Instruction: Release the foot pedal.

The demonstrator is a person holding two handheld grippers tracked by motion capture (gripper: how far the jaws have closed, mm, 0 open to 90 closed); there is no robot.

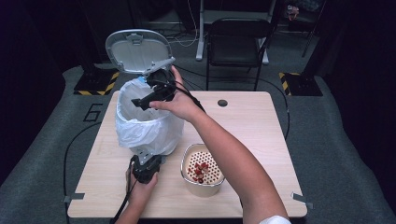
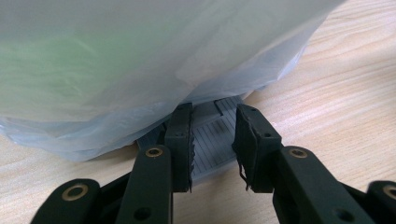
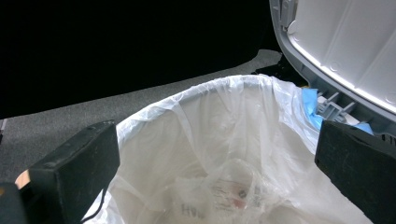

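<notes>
Lined bin (image 1: 144, 123) on the table (image 1: 261, 140), lid (image 1: 135, 49) raised.
The grey pedal (image 2: 212, 140) at its base is clamped by the left gripper (image 2: 212, 147); the right gripper (image 3: 215, 172) is held over the bag's mouth, jaws spread wide with nothing between them.

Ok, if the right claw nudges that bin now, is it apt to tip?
Probably not easily. The left claw is shut on the grey pedal at the base of the bin, which should steady it. The raised lid puts weight high at the back, though, so a hard push may rock it. The liner looks thin and floppy; it would give.
</notes>
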